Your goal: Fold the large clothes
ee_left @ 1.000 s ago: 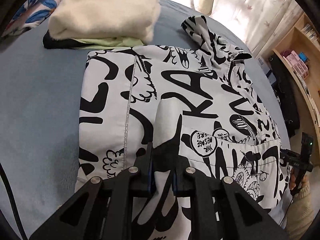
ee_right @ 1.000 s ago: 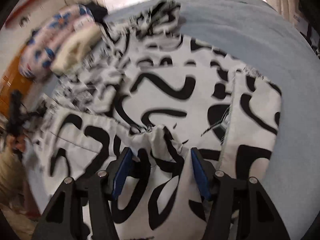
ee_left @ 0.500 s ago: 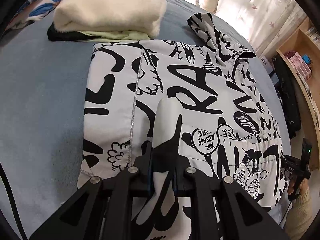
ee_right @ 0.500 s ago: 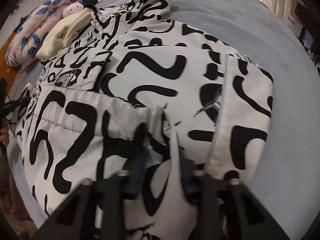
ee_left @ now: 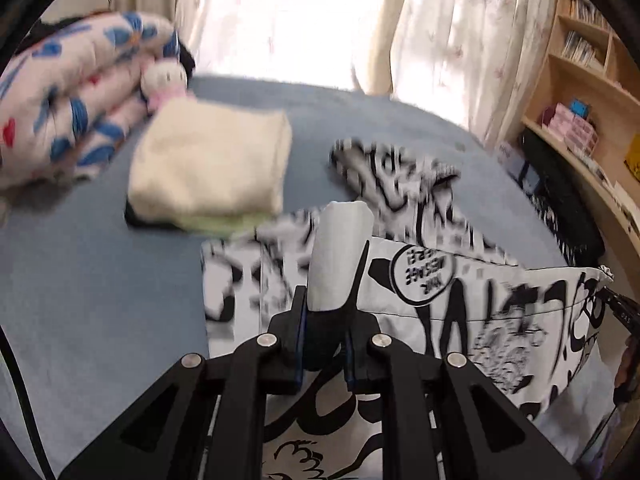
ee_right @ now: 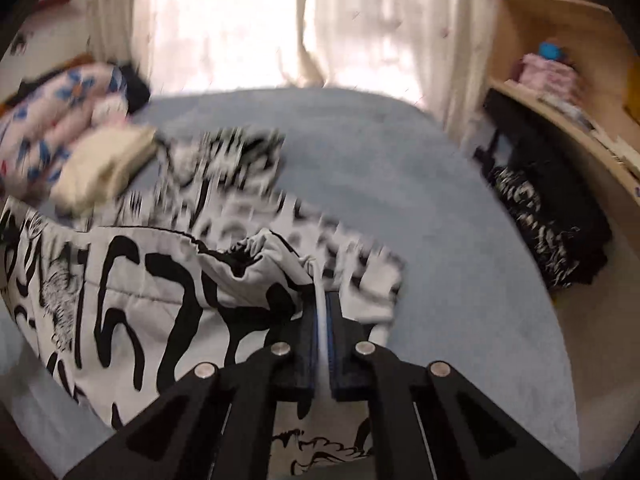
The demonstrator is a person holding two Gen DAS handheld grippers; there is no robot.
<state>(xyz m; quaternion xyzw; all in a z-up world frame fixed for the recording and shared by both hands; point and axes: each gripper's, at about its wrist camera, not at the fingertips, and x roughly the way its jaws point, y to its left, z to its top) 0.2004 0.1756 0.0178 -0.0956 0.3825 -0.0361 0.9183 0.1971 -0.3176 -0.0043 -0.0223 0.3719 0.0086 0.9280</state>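
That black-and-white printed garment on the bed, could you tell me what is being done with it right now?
A person is folding it with two handheld grippers. The left gripper and the right gripper are each shut on the near edge of the printed garment, holding it raised above the blue bed; the rest lies flat. A folded cream garment sits on a small pile farther back, beside a floral quilt.

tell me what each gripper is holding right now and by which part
Both hold the black-and-white printed garment: the left gripper pinches a raised fold at its lifted edge, the right gripper a bunched, gathered edge.
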